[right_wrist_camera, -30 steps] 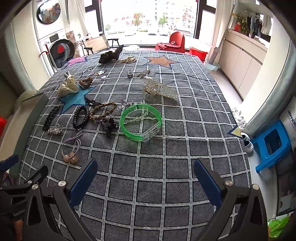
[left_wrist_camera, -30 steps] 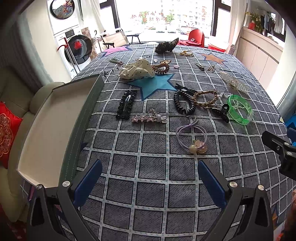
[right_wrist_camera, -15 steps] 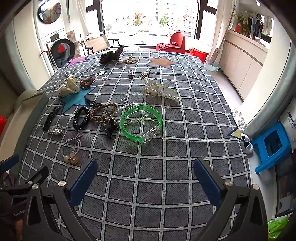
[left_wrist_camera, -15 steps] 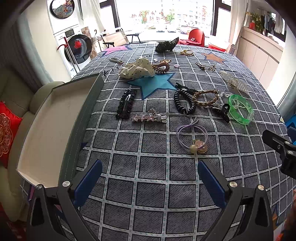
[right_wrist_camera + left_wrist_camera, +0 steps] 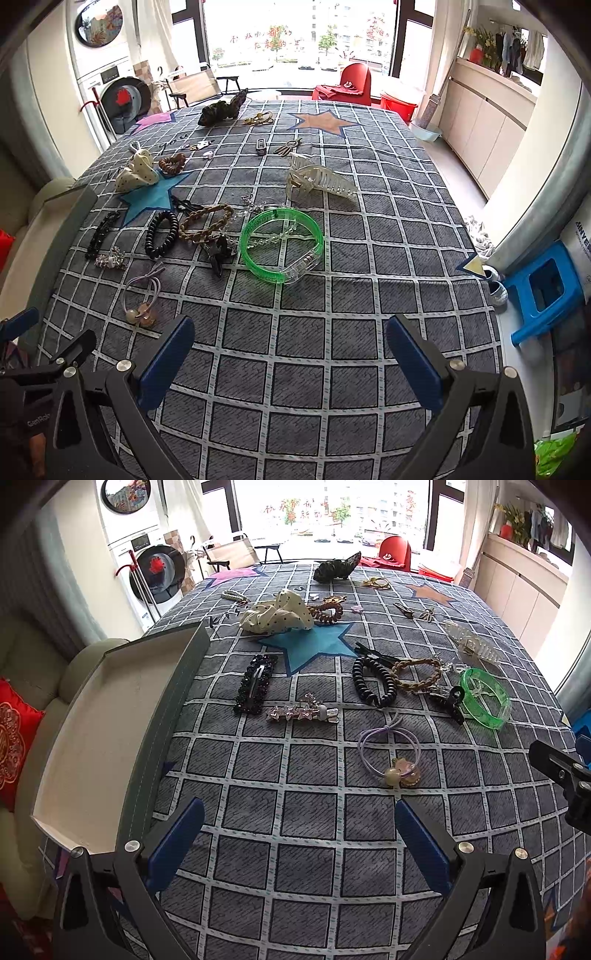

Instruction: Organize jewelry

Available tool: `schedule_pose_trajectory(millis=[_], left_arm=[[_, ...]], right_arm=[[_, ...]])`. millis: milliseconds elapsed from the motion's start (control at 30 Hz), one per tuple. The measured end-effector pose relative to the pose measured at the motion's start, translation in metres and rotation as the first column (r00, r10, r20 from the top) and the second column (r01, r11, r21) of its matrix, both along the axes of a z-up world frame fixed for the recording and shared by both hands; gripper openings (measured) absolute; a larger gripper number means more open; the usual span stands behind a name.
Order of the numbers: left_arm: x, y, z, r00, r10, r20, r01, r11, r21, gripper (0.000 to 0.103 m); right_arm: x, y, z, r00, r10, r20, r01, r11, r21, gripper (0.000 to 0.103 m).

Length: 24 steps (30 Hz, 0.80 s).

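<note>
Jewelry all loose on the checked cloth over the counter: green bangle (image 5: 282,245), black coil tie (image 5: 373,681), purple hair tie (image 5: 389,755), black clip (image 5: 255,683), scrunchie (image 5: 275,614). Tray (image 5: 92,734) at left edge, nothing in it. Left gripper (image 5: 297,836) and right gripper (image 5: 288,356) spread wide, nothing grasped. Barely started.

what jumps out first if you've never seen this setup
The bright green bangle at mid-table, lying among dark hair ties and clips on the grey checked cloth. Then the open white tray along the table's left edge, and both grippers, left and right, open and empty.
</note>
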<state>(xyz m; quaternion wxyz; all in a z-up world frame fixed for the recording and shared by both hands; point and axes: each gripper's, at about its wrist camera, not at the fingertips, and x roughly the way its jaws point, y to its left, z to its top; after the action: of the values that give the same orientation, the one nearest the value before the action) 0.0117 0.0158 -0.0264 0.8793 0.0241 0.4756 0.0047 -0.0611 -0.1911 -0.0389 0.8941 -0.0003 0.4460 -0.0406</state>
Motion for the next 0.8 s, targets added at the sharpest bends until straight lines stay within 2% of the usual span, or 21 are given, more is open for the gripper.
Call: schedule_pose_trajectory(millis=[233, 500, 600, 800], left_arm=[[0.008, 0.008, -0.007, 0.999, 0.012, -0.031, -0.014, 0.999, -0.05, 0.103], [0.021, -0.016, -0.012, 0.995, -0.083, -0.045, 0.078, 0.992, -0.099, 0.103], [0.027, -0.028, -0.012, 0.992, -0.12, -0.042, 0.116, 0.989, -0.093, 0.103], [0.045, -0.044, -0.019, 0.988, -0.141, -0.061, 0.135, 0.987, -0.085, 0.103]], right_arm=[[0.006, -0.004, -0.006, 1.0, 0.027, 0.0, -0.027, 1.0, 0.011, 0.103], [0.03, -0.02, -0.007, 0.996, 0.083, 0.026, -0.084, 0.996, 0.015, 0.102], [0.043, -0.028, -0.01, 0.996, 0.085, 0.014, -0.085, 0.996, 0.01, 0.099], [0.073, -0.057, -0.02, 0.999, 0.033, -0.029, -0.03, 0.995, 0.099, 0.085]])
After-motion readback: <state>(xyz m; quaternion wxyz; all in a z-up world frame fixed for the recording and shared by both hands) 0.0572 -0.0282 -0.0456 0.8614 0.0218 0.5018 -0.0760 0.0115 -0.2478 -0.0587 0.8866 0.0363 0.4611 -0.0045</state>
